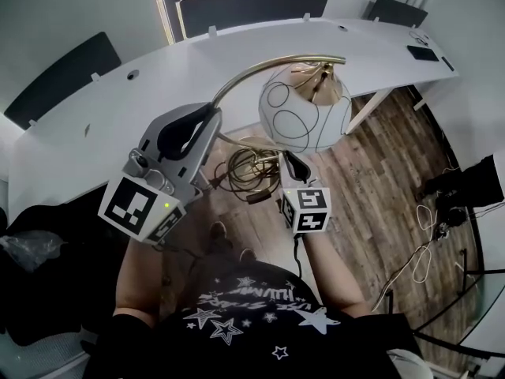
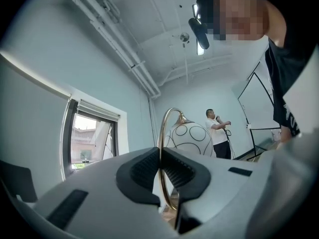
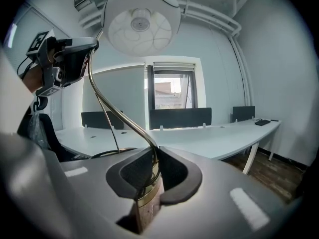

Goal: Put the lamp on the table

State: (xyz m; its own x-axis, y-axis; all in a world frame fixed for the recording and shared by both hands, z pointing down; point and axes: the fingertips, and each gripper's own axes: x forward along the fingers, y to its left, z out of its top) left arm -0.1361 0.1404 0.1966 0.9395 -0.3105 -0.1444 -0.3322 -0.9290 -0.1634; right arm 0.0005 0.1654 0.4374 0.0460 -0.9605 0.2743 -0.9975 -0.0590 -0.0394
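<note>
The right gripper pinches the lamp low on its gold stem. The left gripper pinches the thin curved arm higher up. Two holds likely stop it tipping. The lamp hangs in the air above the floor, not on the white table ahead. Its cord dangles and could snag. Dark chairs stand behind.

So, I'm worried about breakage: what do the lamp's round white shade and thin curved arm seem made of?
The round white shade with black loop lines looks like frosted glass, possibly plastic: smooth, glossy, and in the right gripper view its inner fitting shows through. The thin curved gold arm looks like polished brass-toned metal: it glints with bright highlights.
</note>
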